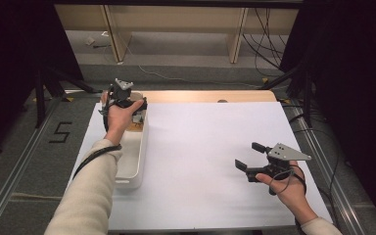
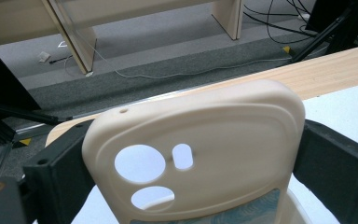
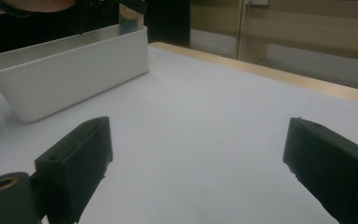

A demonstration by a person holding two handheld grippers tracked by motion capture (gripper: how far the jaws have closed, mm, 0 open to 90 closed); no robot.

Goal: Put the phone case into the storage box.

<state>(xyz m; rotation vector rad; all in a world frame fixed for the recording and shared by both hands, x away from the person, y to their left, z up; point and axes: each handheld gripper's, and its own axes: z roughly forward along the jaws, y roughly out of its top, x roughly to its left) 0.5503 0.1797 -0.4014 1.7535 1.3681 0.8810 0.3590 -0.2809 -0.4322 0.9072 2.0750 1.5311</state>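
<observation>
My left gripper (image 1: pixel 123 100) hangs over the far end of a white bin (image 1: pixel 133 161) at the table's left side. In the left gripper view it (image 2: pixel 198 163) is shut on a cream phone case (image 2: pixel 205 140) with camera cut-outs, held upright, one black jaw on each side. A blue-green patterned patch (image 2: pixel 247 210) shows at the case's lower edge. My right gripper (image 1: pixel 248 155) rests low over the white table top (image 1: pixel 200 142) at the right, open, with nothing between its jaws (image 3: pixel 205 158). From there the bin (image 3: pixel 70 70) stands ahead to the left.
The table's wooden far edge (image 1: pixel 210 96) lies beyond the white sheet. Behind it are wooden shelf legs (image 1: pixel 113 34), loose cables (image 1: pixel 262 44) on the grey floor and black stands (image 1: pixel 44 88) at both sides. A black "5" (image 1: pixel 59 132) marks the floor at left.
</observation>
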